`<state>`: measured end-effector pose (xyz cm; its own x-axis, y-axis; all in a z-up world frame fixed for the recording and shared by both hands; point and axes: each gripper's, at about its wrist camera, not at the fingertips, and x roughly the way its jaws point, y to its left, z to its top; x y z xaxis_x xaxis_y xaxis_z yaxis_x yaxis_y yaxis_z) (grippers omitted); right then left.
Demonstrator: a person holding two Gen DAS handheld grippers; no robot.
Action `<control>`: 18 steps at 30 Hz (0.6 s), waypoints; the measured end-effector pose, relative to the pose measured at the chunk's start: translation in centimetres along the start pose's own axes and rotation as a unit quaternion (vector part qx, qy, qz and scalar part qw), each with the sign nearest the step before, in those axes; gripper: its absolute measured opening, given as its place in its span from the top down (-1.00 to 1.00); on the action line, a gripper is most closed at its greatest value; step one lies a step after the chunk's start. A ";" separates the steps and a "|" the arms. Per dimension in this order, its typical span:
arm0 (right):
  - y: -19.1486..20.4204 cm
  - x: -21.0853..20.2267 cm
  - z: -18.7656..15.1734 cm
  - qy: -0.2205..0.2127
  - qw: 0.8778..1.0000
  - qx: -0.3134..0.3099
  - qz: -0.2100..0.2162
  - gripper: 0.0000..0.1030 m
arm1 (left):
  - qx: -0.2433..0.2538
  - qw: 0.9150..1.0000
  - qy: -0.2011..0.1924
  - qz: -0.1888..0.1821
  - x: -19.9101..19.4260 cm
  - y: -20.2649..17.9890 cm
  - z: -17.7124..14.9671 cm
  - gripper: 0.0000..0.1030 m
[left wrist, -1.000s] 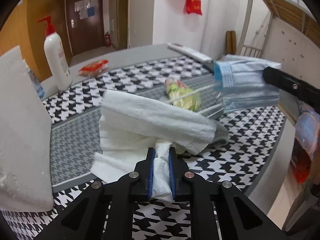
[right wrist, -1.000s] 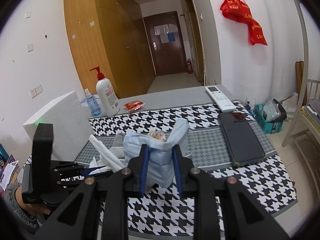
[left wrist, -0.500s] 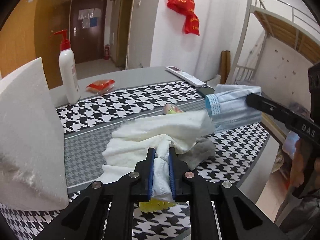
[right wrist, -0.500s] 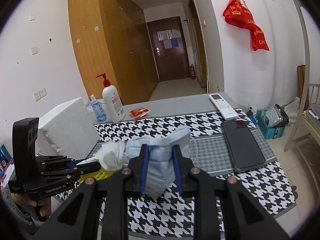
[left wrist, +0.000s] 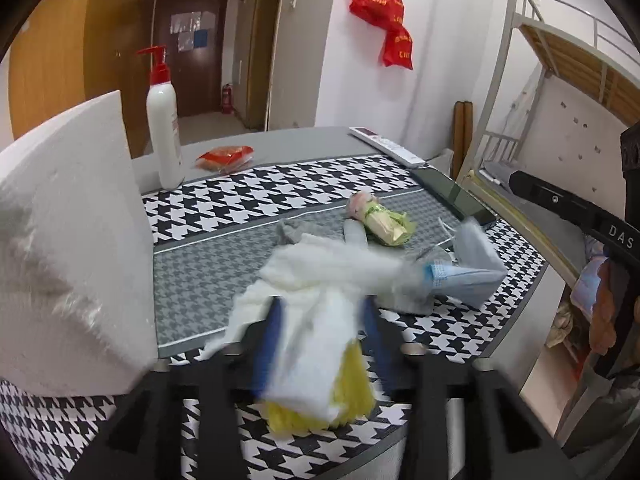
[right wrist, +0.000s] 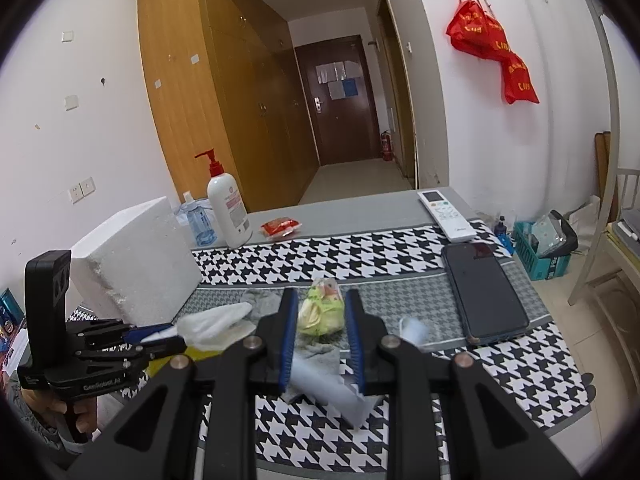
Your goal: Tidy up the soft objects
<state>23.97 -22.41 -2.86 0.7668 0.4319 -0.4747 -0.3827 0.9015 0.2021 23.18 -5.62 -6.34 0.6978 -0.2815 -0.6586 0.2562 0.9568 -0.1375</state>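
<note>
Left gripper [left wrist: 320, 328]: jaws opening, blurred, white tissue [left wrist: 316, 300] lying loose between them over a yellow item [left wrist: 352, 400] (kind unclear). Blue face mask [left wrist: 464, 276]: on the houndstooth table cover [left wrist: 280, 188], just right of the tissue. Grey cloth [left wrist: 288, 232] and small green-wrapped doll [left wrist: 380, 220]: beyond. White foam block [left wrist: 68, 248]: left. Pump bottle [left wrist: 164, 120], red packet [left wrist: 224, 156], remote [left wrist: 384, 146], phone [left wrist: 452, 196]: far edge

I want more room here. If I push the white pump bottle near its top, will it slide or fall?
Probably tips: the pump bottle stands tall and narrow on a small base. Pushed low, it may slide. It is opaque, so its weight can't be judged.
</note>
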 end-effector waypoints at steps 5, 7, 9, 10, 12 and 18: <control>-0.1 0.2 -0.7 0.014 1.000 -0.002 -0.004 0.46 | 0.008 1.000 0.004 0.000 0.2 -0.3 -0.5 -0.26; -0.3 0.4 -1.2 0.021 1.000 -0.002 -0.007 0.46 | 0.004 1.000 0.012 0.009 0.7 -0.2 -0.6 -0.27; -0.4 0.7 -1.8 0.034 0.999 -0.003 -0.012 0.46 | 0.006 1.000 0.020 0.018 1.3 -0.2 -0.7 -0.27; -0.5 0.8 -2.1 0.039 0.999 -0.001 -0.014 0.46 | 0.004 0.999 0.026 0.024 1.6 0.0 -0.8 -0.27; -0.7 1.0 -2.5 0.047 0.999 -0.001 -0.018 0.46 | -0.001 0.999 0.035 0.033 2.3 0.2 -1.0 -0.27; -1.5 1.3 -3.8 0.063 0.998 0.009 -0.030 0.40 | -0.017 0.999 0.039 0.021 3.0 0.0 -0.8 -0.27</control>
<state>23.60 -23.33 -7.04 0.7168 0.3711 -0.5903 -0.3274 0.9266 0.1849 24.70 -6.38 -8.89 0.6537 -0.2350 -0.7193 0.2037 0.9701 -0.1318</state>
